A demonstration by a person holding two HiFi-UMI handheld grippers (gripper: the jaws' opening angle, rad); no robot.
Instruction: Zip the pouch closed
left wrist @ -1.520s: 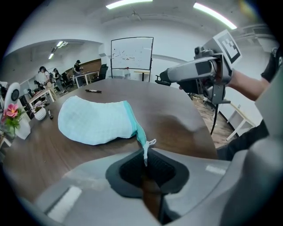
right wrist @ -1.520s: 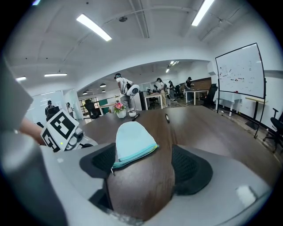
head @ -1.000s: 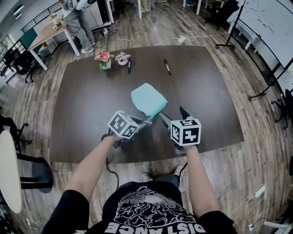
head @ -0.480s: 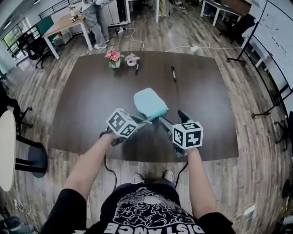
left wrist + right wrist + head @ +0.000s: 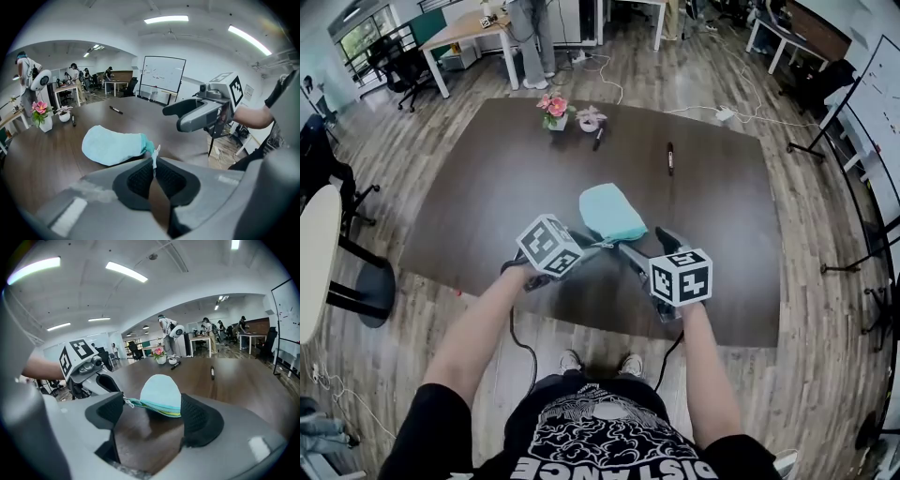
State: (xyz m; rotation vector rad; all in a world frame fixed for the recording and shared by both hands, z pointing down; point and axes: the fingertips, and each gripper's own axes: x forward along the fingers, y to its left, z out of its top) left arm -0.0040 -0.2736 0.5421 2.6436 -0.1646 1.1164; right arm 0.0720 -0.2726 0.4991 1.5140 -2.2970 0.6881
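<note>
pouch (image 5: pixel 611 212) lies mid-bench (image 5: pixel 478 197), zip end toward the person. left gripper (image 5: pixel 153 165) pinches the zipper pull (image 5: pixel 155 151); right gripper (image 5: pixel 153 414), jaws wide, should clamp the pouch's end first, then pull straight along the teeth.

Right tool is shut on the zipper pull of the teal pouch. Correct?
Not the right one. The left tool is shut on the zipper pull of the teal pouch, as the left gripper view shows. The right tool has its jaws apart.

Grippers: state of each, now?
Left gripper: shut on the zipper pull.
Right gripper: open, pouch end between its jaws, not gripped.
</note>
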